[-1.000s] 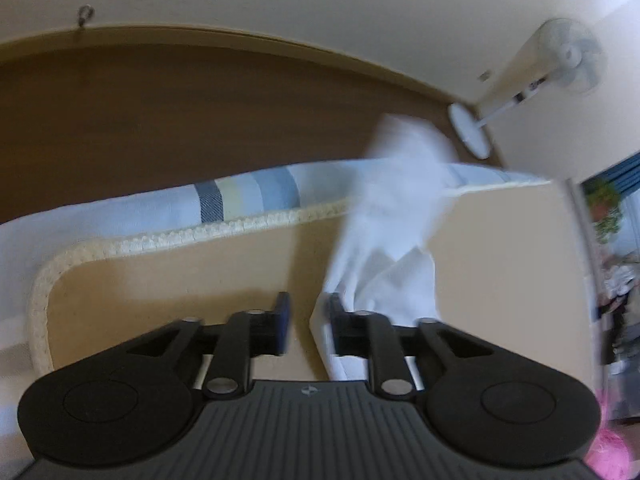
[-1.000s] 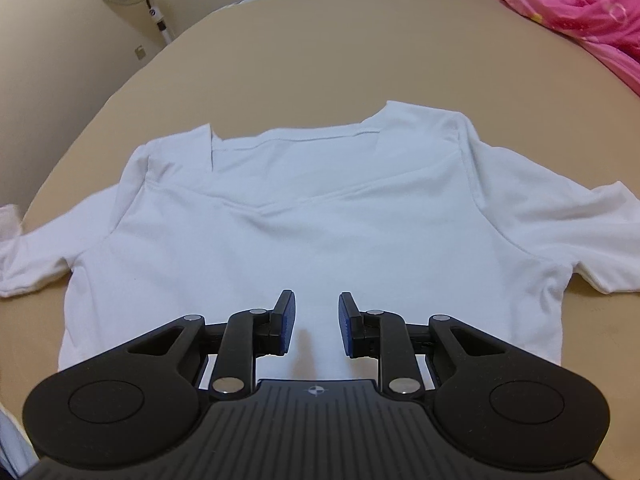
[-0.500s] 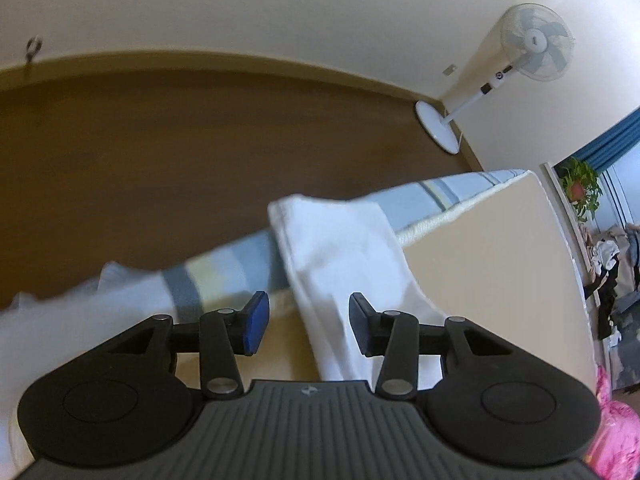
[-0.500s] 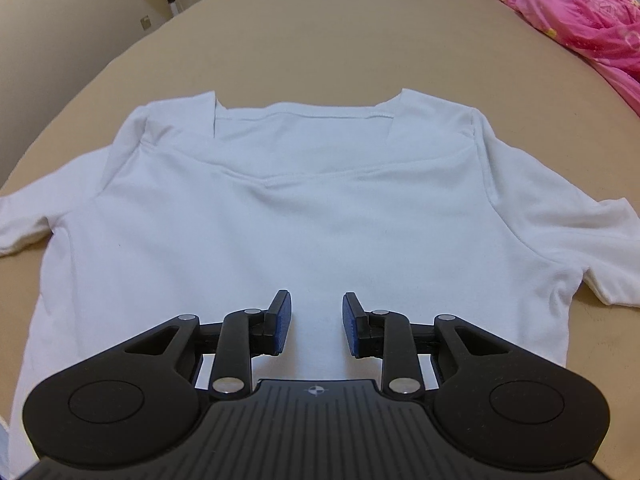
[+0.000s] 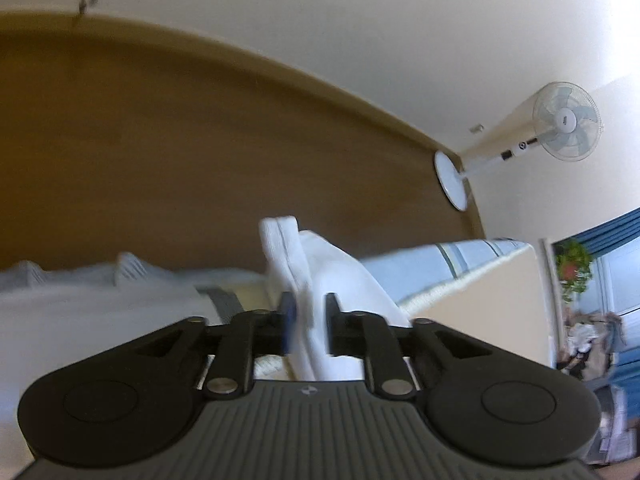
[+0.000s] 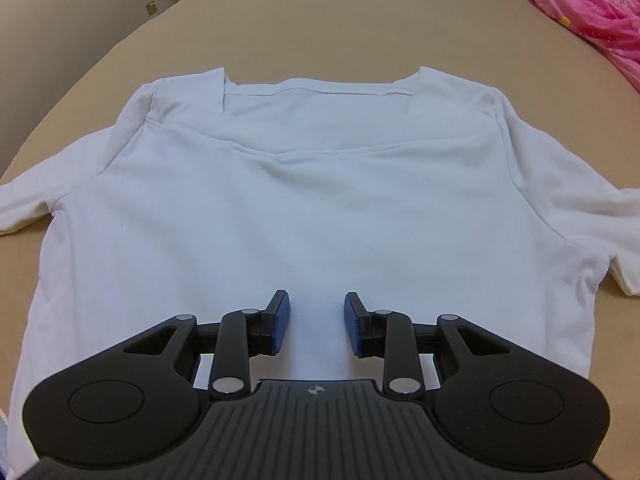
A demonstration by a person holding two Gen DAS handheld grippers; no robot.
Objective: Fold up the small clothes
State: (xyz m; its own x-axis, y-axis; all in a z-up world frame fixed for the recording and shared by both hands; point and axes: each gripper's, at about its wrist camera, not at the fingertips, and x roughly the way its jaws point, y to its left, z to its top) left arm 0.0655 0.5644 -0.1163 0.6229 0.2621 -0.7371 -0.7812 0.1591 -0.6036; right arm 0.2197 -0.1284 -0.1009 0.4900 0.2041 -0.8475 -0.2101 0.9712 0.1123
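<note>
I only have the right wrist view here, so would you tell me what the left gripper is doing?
Observer: The left gripper is closed on a fold of the white shirt, at its sleeve.
Operator: Thanks. Is that sleeve lying flat?
Observer: No, it stands up bunched between the fingers, off the beige bed surface.
Operator: What lies beyond it?
Observer: A brown wooden floor and a standing fan against the wall.
</note>
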